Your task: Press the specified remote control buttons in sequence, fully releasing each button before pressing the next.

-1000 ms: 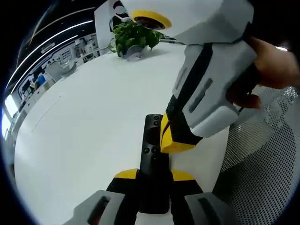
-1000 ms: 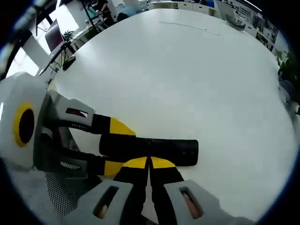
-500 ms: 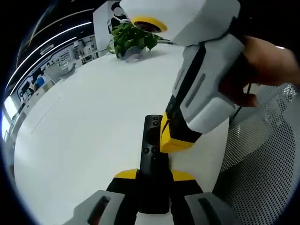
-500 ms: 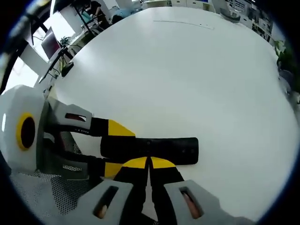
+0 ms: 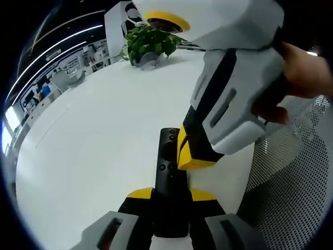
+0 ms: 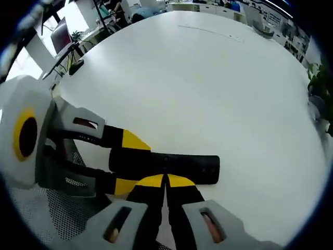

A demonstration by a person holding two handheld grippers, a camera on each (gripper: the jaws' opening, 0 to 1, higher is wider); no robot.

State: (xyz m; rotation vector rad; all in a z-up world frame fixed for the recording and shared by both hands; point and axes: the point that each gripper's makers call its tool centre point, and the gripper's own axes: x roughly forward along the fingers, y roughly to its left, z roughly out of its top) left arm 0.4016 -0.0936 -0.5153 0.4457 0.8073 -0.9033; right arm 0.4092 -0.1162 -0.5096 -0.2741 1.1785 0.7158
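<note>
Lengthwise between the left gripper jaws, clamped at its near end: black remote, long axis pointing away toward the potted plant. Crosswise over its buttons, right gripper, tips together, empty (touching or hovering: cannot tell).

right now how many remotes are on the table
1. The black remote lies on the white table, clamped at its near end by the left gripper, with the right gripper closed at its edge.
</note>
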